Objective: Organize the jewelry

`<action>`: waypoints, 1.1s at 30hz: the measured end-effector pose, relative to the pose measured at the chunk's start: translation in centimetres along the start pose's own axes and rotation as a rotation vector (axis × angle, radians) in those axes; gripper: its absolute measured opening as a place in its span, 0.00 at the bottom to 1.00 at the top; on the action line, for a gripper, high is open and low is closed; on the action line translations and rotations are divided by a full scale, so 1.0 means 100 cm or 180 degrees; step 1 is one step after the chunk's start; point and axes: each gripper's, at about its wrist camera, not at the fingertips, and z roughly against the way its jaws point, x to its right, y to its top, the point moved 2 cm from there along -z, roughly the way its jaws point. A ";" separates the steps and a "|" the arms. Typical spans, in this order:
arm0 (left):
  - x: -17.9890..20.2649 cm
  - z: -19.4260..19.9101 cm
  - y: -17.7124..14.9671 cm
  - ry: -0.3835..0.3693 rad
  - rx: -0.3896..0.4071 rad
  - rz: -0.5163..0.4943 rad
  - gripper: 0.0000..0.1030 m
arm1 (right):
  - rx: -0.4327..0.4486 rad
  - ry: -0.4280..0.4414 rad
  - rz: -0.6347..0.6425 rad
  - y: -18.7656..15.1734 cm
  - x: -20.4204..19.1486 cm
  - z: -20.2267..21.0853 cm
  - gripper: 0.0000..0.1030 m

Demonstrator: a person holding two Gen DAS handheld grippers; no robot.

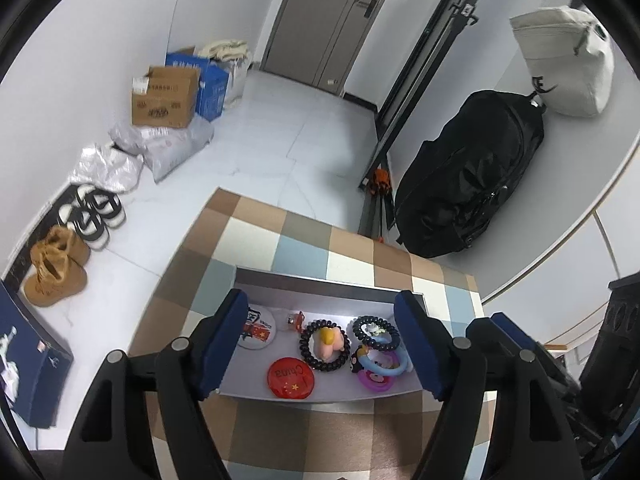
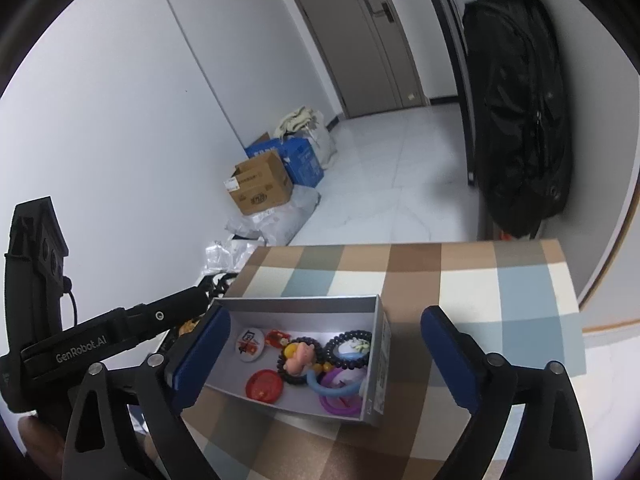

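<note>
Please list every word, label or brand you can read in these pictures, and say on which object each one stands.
"China": red round badge in the grey box.
"GenRobot.AI": black body of the left gripper.
Print on the white badge, brown carton and blue carton: too blurred.

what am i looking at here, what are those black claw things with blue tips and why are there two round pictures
Those are two hand-held grippers, one in each of a person's hands, not a robot arm. Each carries a fisheye camera looking along its fingers, hence two round pictures. One shows the left gripper, the other the right gripper. Both are open and hold nothing. On the checked tablecloth sits a shallow grey box holding a red badge, a white badge, dark beaded bracelets around a small toy, and blue and purple rings.
</note>
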 end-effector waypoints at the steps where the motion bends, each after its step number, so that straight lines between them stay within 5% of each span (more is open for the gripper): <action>1: 0.001 0.003 -0.001 0.0020 0.0036 -0.0030 0.70 | 0.0022 0.0013 0.0015 0.000 -0.001 0.003 0.94; 5: 0.003 0.013 -0.005 0.0210 0.0190 -0.0138 0.80 | 0.0115 0.0024 0.0092 -0.003 -0.006 0.013 0.98; 15: 0.005 0.038 -0.020 0.0315 0.0516 -0.0304 0.81 | 0.0312 0.0002 0.0255 -0.014 -0.017 0.040 1.00; 33: 0.017 0.042 -0.033 0.0324 0.0530 -0.0454 0.81 | 0.0290 -0.0163 0.0217 -0.031 -0.005 0.053 1.00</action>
